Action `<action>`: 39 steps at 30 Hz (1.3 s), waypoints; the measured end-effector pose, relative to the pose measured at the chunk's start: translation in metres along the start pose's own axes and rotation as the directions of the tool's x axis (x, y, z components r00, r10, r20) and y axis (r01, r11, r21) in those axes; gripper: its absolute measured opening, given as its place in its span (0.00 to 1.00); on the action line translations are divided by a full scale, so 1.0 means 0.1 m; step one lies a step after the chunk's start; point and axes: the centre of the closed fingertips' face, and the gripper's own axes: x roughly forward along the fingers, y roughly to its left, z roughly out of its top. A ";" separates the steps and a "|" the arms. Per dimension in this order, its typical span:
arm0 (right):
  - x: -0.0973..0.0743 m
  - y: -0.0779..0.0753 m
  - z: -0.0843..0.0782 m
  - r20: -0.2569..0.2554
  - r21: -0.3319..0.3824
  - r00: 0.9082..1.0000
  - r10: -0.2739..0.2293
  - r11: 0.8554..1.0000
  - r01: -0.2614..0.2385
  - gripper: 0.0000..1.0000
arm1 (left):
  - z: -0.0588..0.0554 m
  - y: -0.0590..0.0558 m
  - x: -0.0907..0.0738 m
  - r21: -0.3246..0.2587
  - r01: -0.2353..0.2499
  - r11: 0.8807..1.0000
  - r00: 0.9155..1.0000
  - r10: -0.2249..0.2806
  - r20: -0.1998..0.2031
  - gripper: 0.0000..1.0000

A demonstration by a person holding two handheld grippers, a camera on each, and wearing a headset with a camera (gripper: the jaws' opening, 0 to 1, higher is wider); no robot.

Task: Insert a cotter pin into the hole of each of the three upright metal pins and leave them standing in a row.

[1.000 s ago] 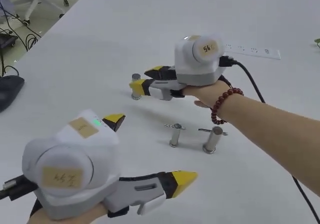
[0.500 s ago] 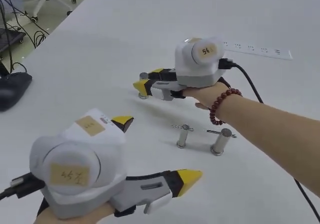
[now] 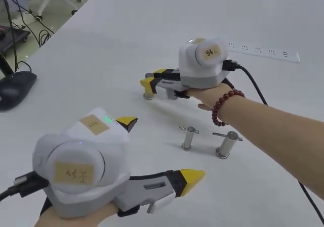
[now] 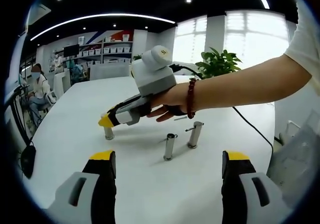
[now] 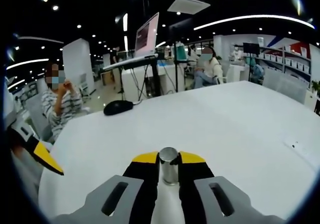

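Stretching out wide, the white table [image 3: 101, 45] carries all the things. A person's bare forearm [image 3: 273, 131] reaches across it from the right.

The left gripper [image 3: 159, 148] is low and close in the head view. Its two yellow-tipped jaws stand wide apart with nothing between them. They point toward the two loose pins.

The right gripper [image 3: 148, 85] is farther away, near the middle of the table. Its jaws are nearly closed and squeeze an upright metal pin [image 5: 168, 165] between the yellow tips. This held pin stands on the table, well apart from the other two.

A long white power strip [image 3: 263, 51] lies flat behind the right gripper. A black cable [image 3: 253, 83] runs from that gripper's back. A black mouse [image 3: 15, 88] sits at the left edge of the table.

Two more pins stand near each other in front of the forearm. The middle pin [image 3: 188, 137] has a cotter pin [image 3: 185, 129] through its top. The right pin [image 3: 226, 144] leans a little and has a second cotter pin [image 3: 223, 134] sticking out sideways.

A dark red bead bracelet [image 3: 223, 108] circles the wrist.
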 end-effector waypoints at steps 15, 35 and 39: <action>-0.05 -0.06 -0.01 -0.026 0.006 0.999 -0.026 1.000 0.026 0.13 | 0.00 -0.04 0.00 0.009 0.015 1.000 1.000 -0.015 0.000 0.88; -0.43 -0.05 -0.10 -0.063 -0.009 0.998 -0.013 1.000 0.012 0.13 | -0.01 -0.07 -0.04 0.035 0.015 0.999 1.000 -0.015 -0.005 0.88; -0.53 -0.09 -0.15 -0.074 -0.003 0.997 -0.013 1.000 0.013 0.13 | -0.01 -0.08 -0.06 0.044 0.015 0.999 1.000 -0.015 -0.008 0.87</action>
